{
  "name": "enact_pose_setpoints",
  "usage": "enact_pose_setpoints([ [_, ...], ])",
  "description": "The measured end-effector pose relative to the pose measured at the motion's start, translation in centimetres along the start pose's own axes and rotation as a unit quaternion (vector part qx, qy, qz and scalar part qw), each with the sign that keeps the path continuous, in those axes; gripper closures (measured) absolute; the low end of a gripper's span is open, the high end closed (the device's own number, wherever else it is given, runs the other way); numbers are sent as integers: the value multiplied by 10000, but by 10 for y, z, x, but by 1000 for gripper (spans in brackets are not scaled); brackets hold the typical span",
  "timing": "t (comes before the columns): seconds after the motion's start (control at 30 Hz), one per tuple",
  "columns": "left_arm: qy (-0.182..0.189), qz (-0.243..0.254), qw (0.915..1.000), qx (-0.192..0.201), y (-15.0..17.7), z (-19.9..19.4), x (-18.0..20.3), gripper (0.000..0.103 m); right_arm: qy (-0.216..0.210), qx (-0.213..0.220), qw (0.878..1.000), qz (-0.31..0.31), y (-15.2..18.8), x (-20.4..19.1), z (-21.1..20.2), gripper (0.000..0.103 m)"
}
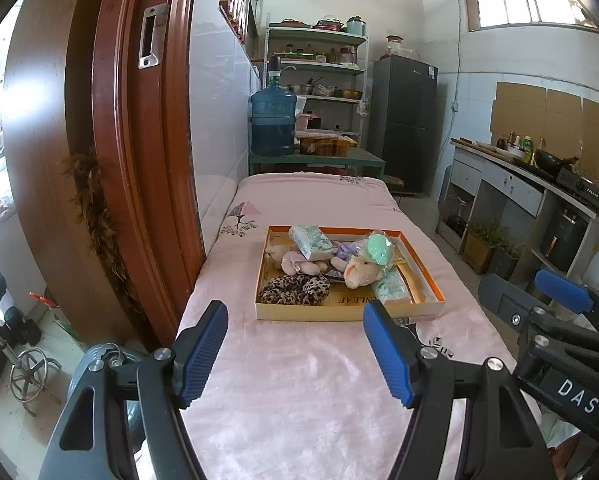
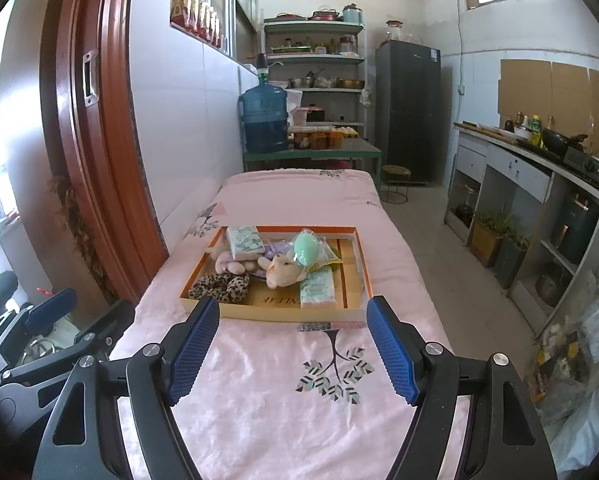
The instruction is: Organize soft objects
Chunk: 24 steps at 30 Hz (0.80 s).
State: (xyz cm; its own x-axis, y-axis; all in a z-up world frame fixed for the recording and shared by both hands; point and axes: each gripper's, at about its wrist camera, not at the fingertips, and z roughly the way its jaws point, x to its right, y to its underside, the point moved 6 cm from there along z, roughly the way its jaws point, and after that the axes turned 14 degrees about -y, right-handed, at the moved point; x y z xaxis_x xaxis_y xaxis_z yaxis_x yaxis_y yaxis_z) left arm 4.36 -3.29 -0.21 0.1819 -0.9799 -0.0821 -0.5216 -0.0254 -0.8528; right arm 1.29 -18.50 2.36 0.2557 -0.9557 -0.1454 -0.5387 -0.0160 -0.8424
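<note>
An orange-rimmed shallow box [image 1: 339, 312] [image 2: 283, 314] lies on the pink cloth-covered table [image 1: 299, 380] [image 2: 267, 408]. In it lie a leopard-print scrunchie [image 1: 295, 290] [image 2: 219, 282], a small plush pig [image 1: 361, 272] [image 2: 283, 272], a plush bunny [image 1: 299, 264] [image 2: 235, 266], two tissue packs [image 1: 311, 242] [image 2: 319, 288], and a green sponge in clear wrap [image 1: 379, 252] [image 2: 309, 248]. My left gripper [image 1: 295, 316] is open and empty, short of the box. My right gripper [image 2: 293, 310] is open and empty, at the box's near edge.
A brown door frame [image 1: 139, 160] [image 2: 95, 160] and tiled wall run along the table's left. A green bench with a water jug [image 1: 273, 122] [image 2: 264, 120] stands behind. A kitchen counter [image 1: 539, 184] [image 2: 539, 168] lines the right, with floor between.
</note>
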Motion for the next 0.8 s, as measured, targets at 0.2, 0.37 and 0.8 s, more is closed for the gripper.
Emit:
enact_pose_setpoints([
  [0.2, -2, 0, 10000, -2, 0, 0, 0, 33, -20, -14, 10000, -22, 1, -2, 1, 26],
  [0.37, -6, 7, 10000, -4, 0, 0, 0, 33, -23, -16, 10000, -26, 1, -3, 2, 26],
  [0.8, 0, 6, 10000, -6, 0, 0, -1, 33, -17, -16, 10000, -27, 1, -3, 3, 26],
])
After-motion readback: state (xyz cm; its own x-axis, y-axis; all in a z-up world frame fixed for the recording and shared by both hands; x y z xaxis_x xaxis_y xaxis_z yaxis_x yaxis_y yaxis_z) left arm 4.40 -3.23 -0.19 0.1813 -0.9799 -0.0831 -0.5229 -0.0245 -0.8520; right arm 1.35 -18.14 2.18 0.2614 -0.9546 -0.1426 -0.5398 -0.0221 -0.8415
